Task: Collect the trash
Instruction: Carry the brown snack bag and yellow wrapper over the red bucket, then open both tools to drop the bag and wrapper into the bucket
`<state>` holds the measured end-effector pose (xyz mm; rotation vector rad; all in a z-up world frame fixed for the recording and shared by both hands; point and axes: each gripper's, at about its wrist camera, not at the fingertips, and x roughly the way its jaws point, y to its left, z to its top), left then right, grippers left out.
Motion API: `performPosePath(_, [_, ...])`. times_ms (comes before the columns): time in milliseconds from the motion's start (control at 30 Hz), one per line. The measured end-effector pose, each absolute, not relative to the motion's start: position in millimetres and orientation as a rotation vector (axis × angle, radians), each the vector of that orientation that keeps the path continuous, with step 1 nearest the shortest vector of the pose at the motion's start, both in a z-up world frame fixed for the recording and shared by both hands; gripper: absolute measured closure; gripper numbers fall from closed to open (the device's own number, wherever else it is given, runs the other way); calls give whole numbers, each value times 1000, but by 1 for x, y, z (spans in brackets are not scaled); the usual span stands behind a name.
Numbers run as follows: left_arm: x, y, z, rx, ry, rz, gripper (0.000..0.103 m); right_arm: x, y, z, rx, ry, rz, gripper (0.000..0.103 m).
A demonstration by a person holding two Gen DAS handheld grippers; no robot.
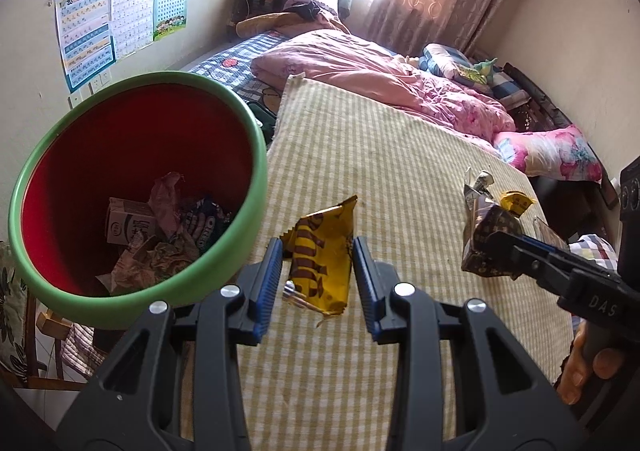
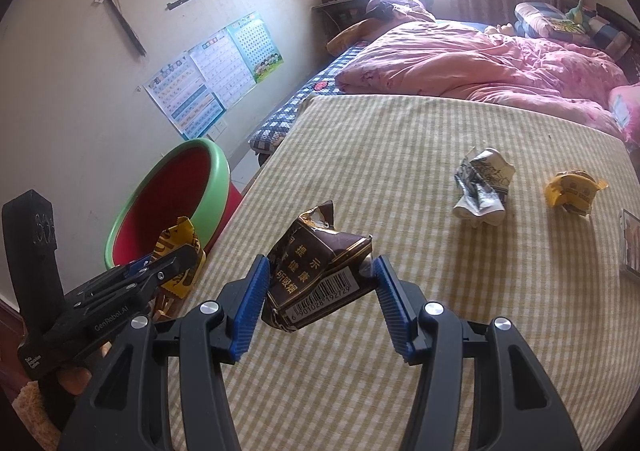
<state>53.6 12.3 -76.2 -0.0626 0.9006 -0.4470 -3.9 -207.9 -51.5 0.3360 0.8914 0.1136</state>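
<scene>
My left gripper is shut on a yellow snack wrapper with brown lettering, held above the checked bed cover, just right of the bin. The bin is red inside with a green rim and holds a carton and crumpled wrappers. My right gripper is shut on a crushed brown cigarette packet with a barcode, lifted over the bed. In the left wrist view the right gripper and its brown packet hang at the right. In the right wrist view the left gripper and its yellow wrapper sit by the bin.
A crumpled black-and-white paper and a small yellow wrapper lie on the yellow-checked cover. A flat box shows at the right edge. A pink quilt and pillows fill the far end of the bed. Posters hang on the left wall.
</scene>
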Motion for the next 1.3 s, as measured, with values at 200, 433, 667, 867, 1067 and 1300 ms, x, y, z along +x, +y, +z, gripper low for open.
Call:
performPosePath(200, [57, 23, -74, -70, 894, -447, 68, 1, -201, -50, 328, 889, 109, 50])
performPosePath(433, [63, 33, -68, -79, 874, -450, 68, 7, -189, -48, 317, 885, 112, 50])
performPosePath(667, [72, 53, -65, -91, 855, -427, 68, 14, -174, -46, 302, 883, 124, 50])
performPosePath(867, [86, 77, -63, -93, 838, -381, 68, 27, -147, -37, 273, 861, 181, 50])
performPosePath(1067, [104, 102, -66, -93, 838, -320, 68, 44, -109, -28, 256, 848, 284, 50])
performPosePath(1300, [114, 122, -75, -97, 854, -284, 67, 63, -66, -26, 213, 852, 359, 50])
